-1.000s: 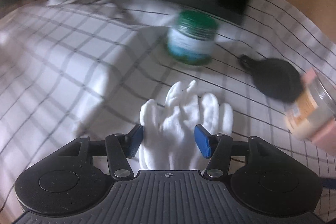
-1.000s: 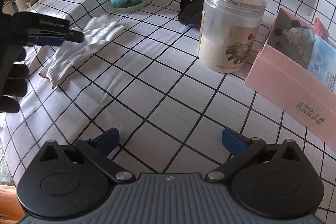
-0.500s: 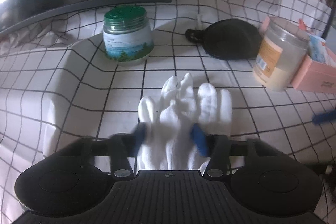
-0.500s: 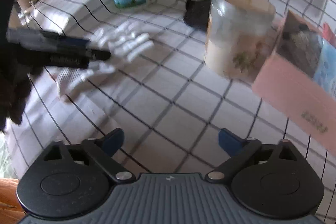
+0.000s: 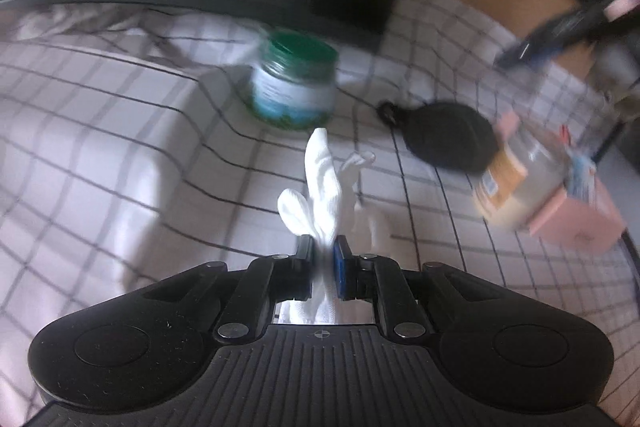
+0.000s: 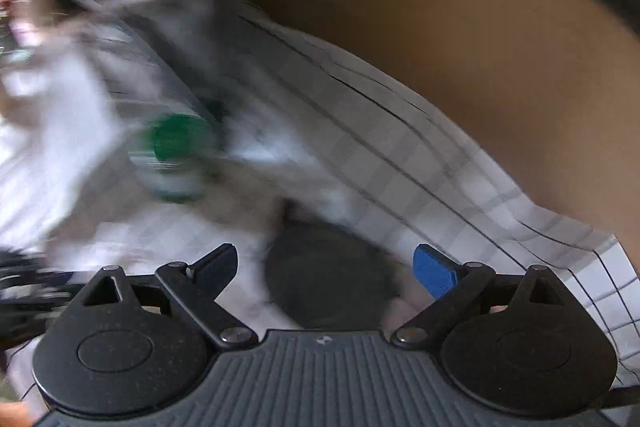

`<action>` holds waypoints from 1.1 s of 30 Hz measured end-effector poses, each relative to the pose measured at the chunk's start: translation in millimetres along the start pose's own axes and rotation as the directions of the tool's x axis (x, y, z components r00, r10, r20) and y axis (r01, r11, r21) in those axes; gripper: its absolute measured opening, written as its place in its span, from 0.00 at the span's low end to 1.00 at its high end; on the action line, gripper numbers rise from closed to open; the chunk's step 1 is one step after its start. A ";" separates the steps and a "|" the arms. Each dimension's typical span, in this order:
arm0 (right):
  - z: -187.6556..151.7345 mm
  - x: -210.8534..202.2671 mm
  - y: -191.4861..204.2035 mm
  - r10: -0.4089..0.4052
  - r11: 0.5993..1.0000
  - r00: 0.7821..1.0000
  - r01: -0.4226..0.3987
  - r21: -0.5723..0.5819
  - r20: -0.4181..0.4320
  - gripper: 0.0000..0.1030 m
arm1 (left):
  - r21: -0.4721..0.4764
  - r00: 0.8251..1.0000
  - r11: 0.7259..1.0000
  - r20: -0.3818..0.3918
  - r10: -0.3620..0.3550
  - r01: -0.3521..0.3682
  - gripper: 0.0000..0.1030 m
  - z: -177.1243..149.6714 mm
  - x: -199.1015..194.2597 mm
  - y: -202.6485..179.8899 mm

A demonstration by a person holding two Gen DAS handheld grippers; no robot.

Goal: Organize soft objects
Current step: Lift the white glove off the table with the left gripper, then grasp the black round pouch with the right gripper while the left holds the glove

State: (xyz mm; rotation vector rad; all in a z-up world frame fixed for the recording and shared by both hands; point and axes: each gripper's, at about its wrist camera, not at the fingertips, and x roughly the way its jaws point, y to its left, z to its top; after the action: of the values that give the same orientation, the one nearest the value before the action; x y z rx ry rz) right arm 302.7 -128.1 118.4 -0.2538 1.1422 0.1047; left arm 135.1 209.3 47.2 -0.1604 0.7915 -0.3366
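White glove (image 5: 324,183) pinched in closing left tongs (image 5: 323,259), left view only.

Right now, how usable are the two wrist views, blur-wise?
Left wrist: moderate motion blur; the glove and green-lid jar are readable, and the left gripper is sharp. Right wrist: heavy smear; only the right gripper is crisp, the jar a green streak, the black pouch soft.

Dim, motion-blurred fisheye views; glare upper left.
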 end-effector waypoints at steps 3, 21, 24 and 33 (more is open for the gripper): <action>6.4 40.9 -25.3 0.017 0.996 0.997 -0.011 0.083 -0.074 0.90 | -0.034 1.000 0.999 0.003 0.030 -0.030 0.13 2.5 -10.1 11.9; 14.1 33.8 -1.2 0.284 0.954 0.953 -0.270 0.135 -0.107 0.18 | -0.106 0.997 0.991 -0.025 0.078 -0.081 0.13 -3.0 -16.0 24.4; 17.4 10.0 24.8 0.349 0.935 0.933 -0.340 0.104 -0.083 0.17 | -0.129 0.998 0.990 -0.020 0.057 -0.059 0.13 -1.7 -14.1 24.1; -1.2 -9.1 106.5 0.399 0.914 0.906 -0.405 -0.014 -0.140 0.17 | -0.148 1.000 0.989 -0.016 -0.009 0.006 0.13 0.4 -6.0 19.1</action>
State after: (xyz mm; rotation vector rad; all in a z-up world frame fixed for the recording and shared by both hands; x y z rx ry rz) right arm 275.4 -25.0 110.7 -0.0585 1.3163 0.4853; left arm 136.0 229.2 46.5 -0.3003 0.8327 -0.2866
